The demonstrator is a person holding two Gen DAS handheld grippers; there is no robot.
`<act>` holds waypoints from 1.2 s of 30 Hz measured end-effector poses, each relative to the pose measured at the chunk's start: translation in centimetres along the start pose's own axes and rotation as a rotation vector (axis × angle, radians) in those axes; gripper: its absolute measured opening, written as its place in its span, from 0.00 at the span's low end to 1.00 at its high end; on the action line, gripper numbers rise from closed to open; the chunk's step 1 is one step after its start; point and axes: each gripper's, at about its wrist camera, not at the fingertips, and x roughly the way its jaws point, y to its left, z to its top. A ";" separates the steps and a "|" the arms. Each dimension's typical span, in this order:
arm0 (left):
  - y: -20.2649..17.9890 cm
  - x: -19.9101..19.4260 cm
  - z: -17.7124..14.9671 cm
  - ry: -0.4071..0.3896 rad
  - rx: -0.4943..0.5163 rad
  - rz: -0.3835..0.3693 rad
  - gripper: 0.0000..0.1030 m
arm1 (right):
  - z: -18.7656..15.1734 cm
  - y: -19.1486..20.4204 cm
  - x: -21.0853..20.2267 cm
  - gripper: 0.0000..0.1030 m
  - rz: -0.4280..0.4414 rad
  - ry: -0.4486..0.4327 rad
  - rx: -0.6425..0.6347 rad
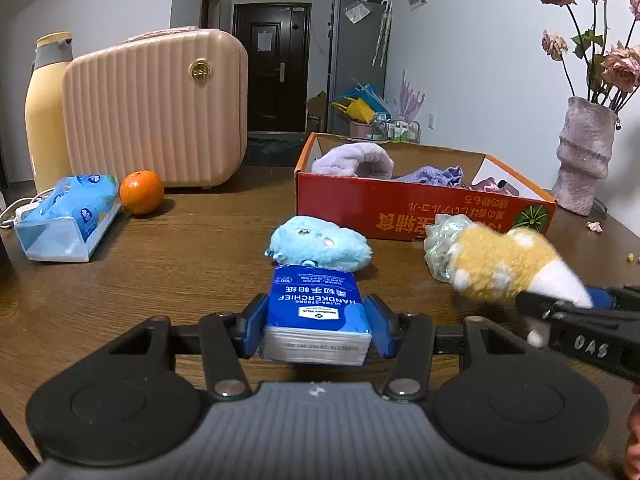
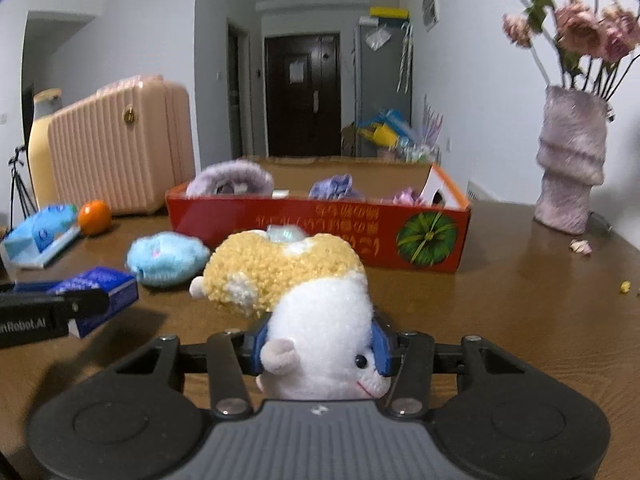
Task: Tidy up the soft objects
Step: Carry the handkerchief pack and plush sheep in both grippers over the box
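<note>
The left hand-held gripper (image 1: 316, 322) is clamped on the blue tissue pack (image 1: 316, 312). The right hand-held gripper (image 2: 320, 344) squeezes the plush toy (image 2: 304, 300) by its white head, both held near the tabletop's (image 1: 180, 260) near edge. The toy's yellow body hangs forward and could catch on the red box (image 2: 280, 220) wall and slip out.

The left gripper (image 1: 316, 320) points slightly downward over the table, its blue pads pressed against both sides of a tissue pack (image 1: 316, 316). The right gripper (image 2: 320, 344), angled likewise, clamps a plush toy (image 2: 304, 300) by its white head.
</note>
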 end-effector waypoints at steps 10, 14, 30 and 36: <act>0.3 -0.8 1.2 -0.063 -0.018 -0.047 0.51 | 0.8 -0.1 -1.3 0.46 -0.041 -0.129 -0.001; -0.6 -1.4 2.1 -0.118 -0.019 -0.049 0.51 | 1.1 -0.5 -1.5 0.46 -0.055 -0.151 0.017; -2.8 -1.5 4.0 -0.214 0.004 -0.059 0.51 | 3.2 -1.7 0.1 0.46 -0.092 -0.232 0.040; -3.5 -0.7 5.3 -0.240 -0.021 -0.053 0.51 | 3.9 -2.5 0.7 0.46 -0.117 -0.250 0.068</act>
